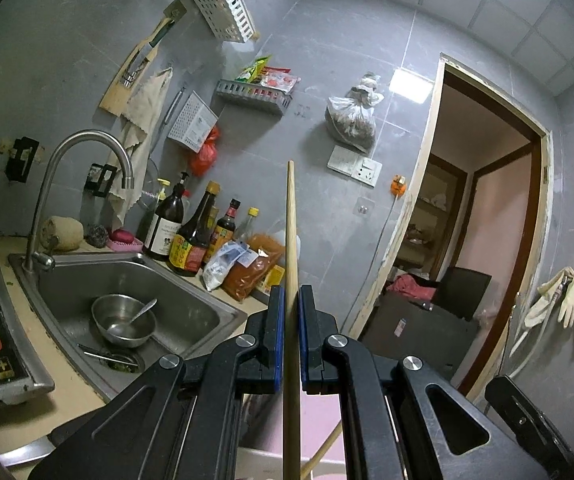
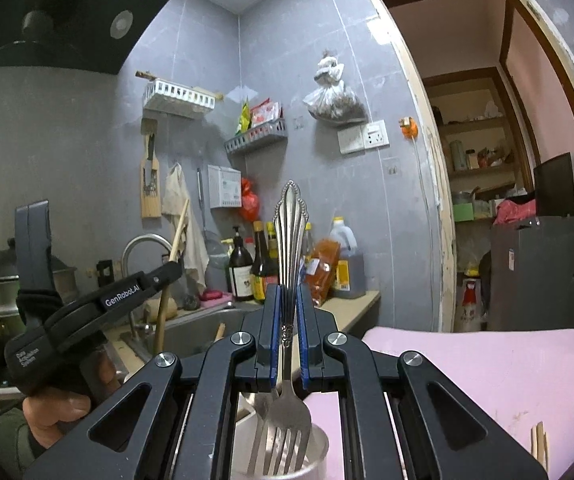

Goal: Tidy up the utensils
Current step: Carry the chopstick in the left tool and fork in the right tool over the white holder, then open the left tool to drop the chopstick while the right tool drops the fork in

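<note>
The chopstick's (image 1: 291, 264) lower end runs off frame; the fork's (image 2: 289, 264) tines sink out of sight inside the cup (image 2: 319, 446).

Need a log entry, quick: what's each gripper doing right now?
Left gripper: shut on a wooden chopstick.
Right gripper: shut on a silver fork, tines down.

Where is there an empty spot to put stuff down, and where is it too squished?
Free: the pink surface right of the right gripper, and the sink floor beside the steel bowl. Crowded: the counter strip behind the sink, full of bottles and spice bags, and the cup, already holding forks.
</note>
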`<state>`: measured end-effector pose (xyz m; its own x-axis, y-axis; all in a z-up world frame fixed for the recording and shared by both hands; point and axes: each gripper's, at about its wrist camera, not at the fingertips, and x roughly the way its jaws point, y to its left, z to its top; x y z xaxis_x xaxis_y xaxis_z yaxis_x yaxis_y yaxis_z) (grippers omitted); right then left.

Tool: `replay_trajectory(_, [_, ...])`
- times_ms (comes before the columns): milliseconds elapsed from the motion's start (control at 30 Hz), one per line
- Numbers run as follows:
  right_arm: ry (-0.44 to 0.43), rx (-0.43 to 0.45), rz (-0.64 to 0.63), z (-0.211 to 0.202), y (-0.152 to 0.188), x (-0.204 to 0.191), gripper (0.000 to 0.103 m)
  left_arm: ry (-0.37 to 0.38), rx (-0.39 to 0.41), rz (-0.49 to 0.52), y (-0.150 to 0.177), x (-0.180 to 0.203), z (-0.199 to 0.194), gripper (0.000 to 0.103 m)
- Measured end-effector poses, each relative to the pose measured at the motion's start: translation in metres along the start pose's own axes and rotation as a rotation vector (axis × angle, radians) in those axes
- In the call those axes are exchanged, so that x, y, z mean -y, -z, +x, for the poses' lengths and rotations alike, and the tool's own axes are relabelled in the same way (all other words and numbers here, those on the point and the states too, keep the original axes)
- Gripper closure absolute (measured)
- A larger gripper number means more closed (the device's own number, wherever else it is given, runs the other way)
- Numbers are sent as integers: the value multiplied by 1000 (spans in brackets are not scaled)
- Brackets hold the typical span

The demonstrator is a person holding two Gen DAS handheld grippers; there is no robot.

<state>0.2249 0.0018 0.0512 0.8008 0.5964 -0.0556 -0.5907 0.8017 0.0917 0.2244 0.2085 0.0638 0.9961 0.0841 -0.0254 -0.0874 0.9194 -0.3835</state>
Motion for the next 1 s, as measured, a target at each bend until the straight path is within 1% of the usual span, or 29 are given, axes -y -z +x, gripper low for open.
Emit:
replay_trajectory(167, [-1,-48,5,-2,7,4,97,-31,-30,28,15,6,-7,99])
replay_trajectory(267, [4,-81,-1,-3,11,5,97,-58,-37,70,24,15,-17,99])
replay_trajectory(367, [4,-109,3,-6,16,8,97,-60,-56,111,33,23,-23,98])
replay_trajectory(433, [0,-123,1,-7,20,8,97,-65,-80,151,39,29,-25,98])
replay_trajectory(500, [-4,-138,2,-8,22,8,97,-64,-103,168,45,32,-27,98])
replay_trajectory(633, [-15,-161,7,-9,24,8,96,-84,-168,160,56,31,-26,98])
replay_trajectory(700, [-19,-176,16,-9,26,9,96,-82,-192,158,61,31,-26,98])
replay_trajectory(800, [-19,-196,19,-8,28,10,96,-73,-203,157,62,32,-30,97])
replay_trajectory(900, [-22,-205,21,-10,29,11,95,-54,-218,126,59,30,-34,97])
replay_trajectory(1000, [-26,-192,19,-14,28,10,94,-41,-216,105,55,29,-39,96])
